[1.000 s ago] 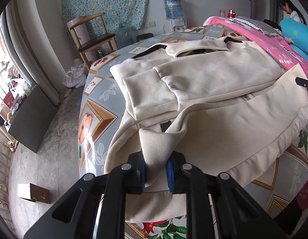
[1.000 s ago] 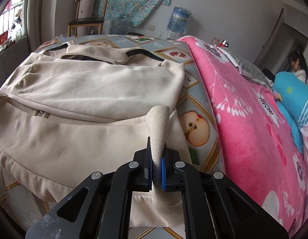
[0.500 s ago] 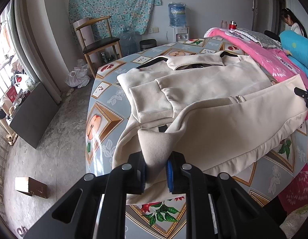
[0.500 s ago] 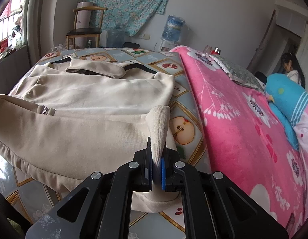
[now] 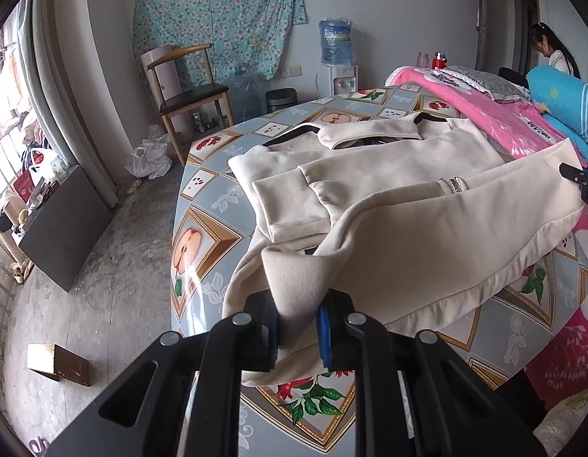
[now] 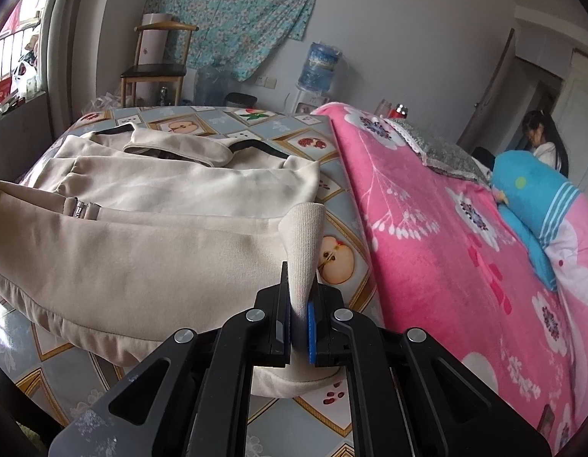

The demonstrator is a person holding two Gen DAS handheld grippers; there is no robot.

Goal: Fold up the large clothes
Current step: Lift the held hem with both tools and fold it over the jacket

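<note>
A large cream jacket (image 5: 389, 175) with black collar trim lies on a fruit-patterned table (image 5: 202, 224); it also shows in the right wrist view (image 6: 153, 190). My left gripper (image 5: 297, 327) is shut on the ribbed hem at the jacket's left corner. My right gripper (image 6: 299, 318) is shut on the ribbed hem at the right corner. Both hold the lower half lifted above the table, stretched between them. The right gripper's tip (image 5: 579, 182) shows at the left wrist view's right edge.
A pink flowered blanket (image 6: 446, 236) covers the table's right side, with a blue pillow (image 6: 530, 198). A wooden chair (image 5: 187, 99), water dispenser (image 5: 336, 49) and bin (image 5: 280, 99) stand by the far wall. A person (image 6: 543, 144) sits at the far right.
Both grippers have risen and pulled back toward me with the hem, lifting the jacket's lower half higher off the table. Both grips are unchanged.
</note>
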